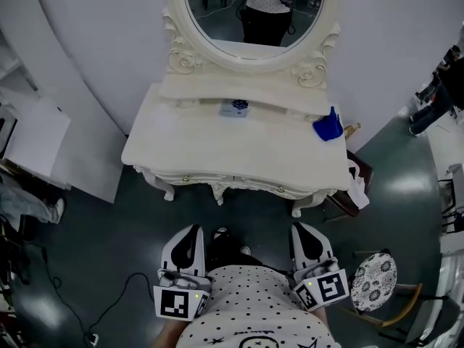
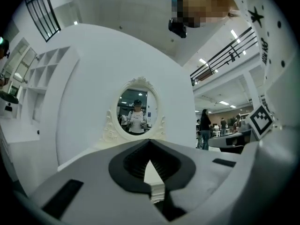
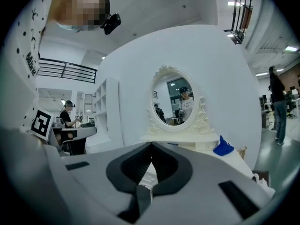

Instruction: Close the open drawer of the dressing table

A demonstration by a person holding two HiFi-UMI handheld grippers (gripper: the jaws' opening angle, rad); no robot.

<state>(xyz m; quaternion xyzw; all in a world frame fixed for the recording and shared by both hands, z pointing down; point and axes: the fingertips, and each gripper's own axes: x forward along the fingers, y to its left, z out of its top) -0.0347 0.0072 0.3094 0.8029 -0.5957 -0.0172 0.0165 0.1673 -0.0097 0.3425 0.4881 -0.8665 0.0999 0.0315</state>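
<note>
head view has our left gripper [image 1: 191, 232] and right gripper [image 1: 304, 230], both with jaws pressed together on nothing, well short of the table [image 1: 181, 151], whose small drawer [image 1: 234, 108] seems to jut toward us from the back shelf [image 1: 196, 89], slightly nearer the left one.

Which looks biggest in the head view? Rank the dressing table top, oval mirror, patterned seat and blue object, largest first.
1. dressing table top
2. oval mirror, though the picture's top edge cuts it off
3. patterned seat
4. blue object, clearly smallest
</note>
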